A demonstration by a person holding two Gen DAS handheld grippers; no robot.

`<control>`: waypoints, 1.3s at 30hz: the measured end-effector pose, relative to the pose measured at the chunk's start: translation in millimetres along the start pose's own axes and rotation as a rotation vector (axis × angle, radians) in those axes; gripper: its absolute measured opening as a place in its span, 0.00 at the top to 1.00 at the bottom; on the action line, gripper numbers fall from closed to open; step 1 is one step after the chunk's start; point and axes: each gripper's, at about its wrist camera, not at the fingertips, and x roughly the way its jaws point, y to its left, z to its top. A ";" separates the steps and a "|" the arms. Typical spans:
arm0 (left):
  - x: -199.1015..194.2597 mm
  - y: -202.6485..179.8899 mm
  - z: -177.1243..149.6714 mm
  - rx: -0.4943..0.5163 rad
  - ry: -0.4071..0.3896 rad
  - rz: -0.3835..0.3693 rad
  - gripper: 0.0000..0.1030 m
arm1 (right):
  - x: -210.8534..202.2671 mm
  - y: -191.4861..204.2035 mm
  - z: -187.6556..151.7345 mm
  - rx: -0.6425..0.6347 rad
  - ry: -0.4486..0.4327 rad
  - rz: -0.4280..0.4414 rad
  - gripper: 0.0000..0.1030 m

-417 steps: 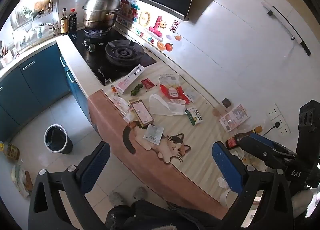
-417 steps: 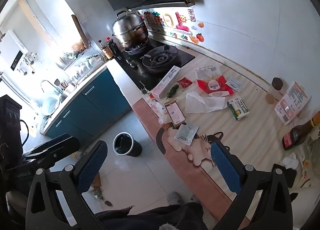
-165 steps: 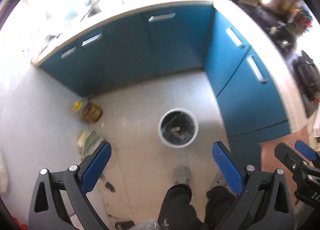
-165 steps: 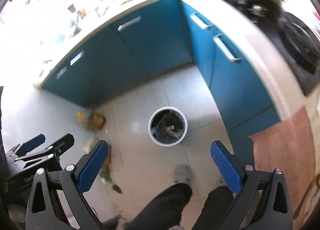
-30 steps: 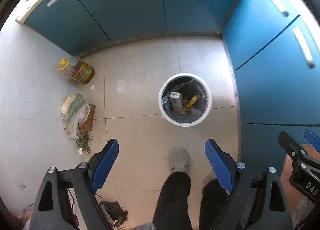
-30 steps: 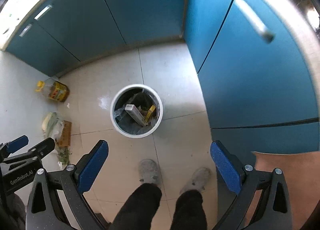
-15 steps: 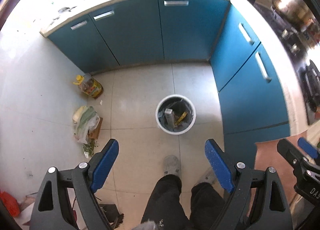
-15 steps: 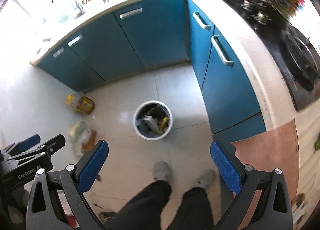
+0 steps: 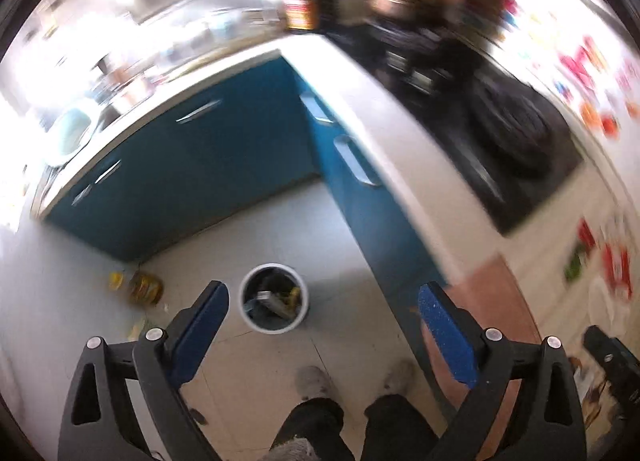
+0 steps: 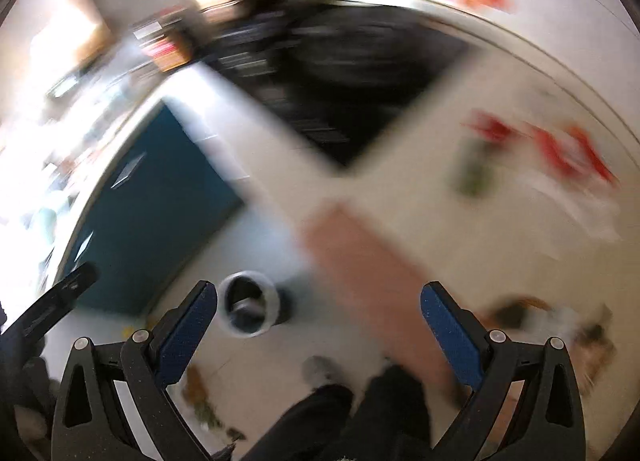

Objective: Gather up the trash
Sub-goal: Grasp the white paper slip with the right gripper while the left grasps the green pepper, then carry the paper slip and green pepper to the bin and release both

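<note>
Left gripper (image 9: 322,313) and right gripper (image 10: 318,311) are held wide apart and empty — nothing is carried; the trash bin (image 9: 274,303) is placed on the floor below, and beyond, blurred wrappers (image 10: 560,157) are left on the counter (image 10: 400,133)

A home kitchen is being shown: blue cabinets (image 9: 192,177) with metal handles are being seen under a white L-shaped countertop (image 9: 404,149), and a black gas hob (image 9: 508,129) is being seen set into it. A sink (image 9: 72,129) is being made out at the bright far end, and bottles (image 9: 298,9) are being seen blurred in the corner. A small white trash bin (image 9: 275,303) is being seen standing on the pale tiled floor (image 9: 248,249).
</note>
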 end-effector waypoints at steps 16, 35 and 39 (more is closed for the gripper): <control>47.6 -242.1 -40.3 0.494 0.161 -0.025 0.06 | 70.9 -213.1 -51.4 0.330 0.107 -0.358 0.58; 108.4 -377.6 14.1 0.658 0.333 -0.303 0.79 | -3.5 -315.5 -6.6 0.551 -0.113 -0.228 0.92; 97.2 -348.3 11.8 0.620 0.322 -0.328 0.81 | -12.0 -300.2 1.5 0.530 -0.124 -0.195 0.93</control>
